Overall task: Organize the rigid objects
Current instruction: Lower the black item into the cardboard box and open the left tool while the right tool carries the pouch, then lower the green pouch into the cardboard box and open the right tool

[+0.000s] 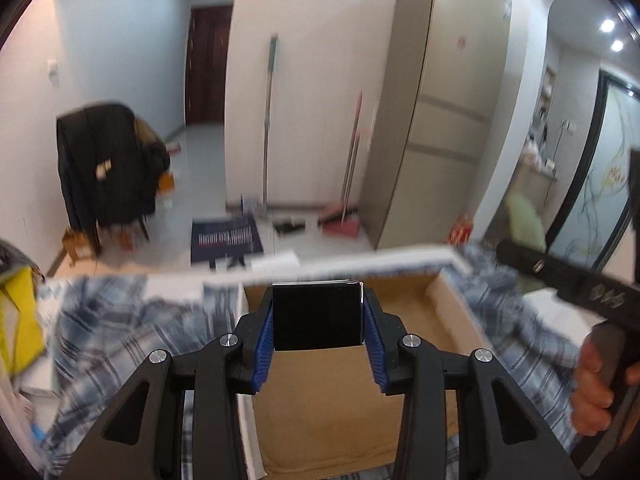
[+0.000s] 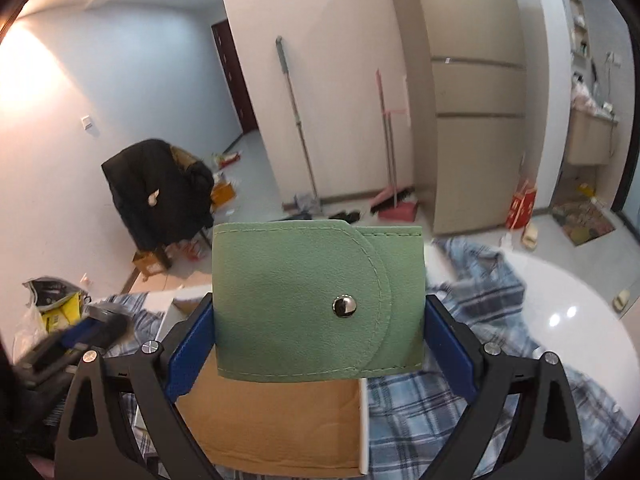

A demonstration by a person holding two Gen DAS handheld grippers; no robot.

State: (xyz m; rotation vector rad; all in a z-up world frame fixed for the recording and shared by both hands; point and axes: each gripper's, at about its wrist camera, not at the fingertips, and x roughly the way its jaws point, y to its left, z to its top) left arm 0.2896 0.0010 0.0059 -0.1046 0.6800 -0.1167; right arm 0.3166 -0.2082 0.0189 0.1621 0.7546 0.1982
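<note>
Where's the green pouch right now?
In the right wrist view, the green pouch is clamped in the right gripper, held above the cardboard box.

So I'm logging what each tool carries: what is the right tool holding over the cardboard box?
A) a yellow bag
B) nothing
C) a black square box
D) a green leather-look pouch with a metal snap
D: in the right wrist view, the right tool is clamped on the green leather-look pouch with a metal snap, above the open brown cardboard box.
</note>
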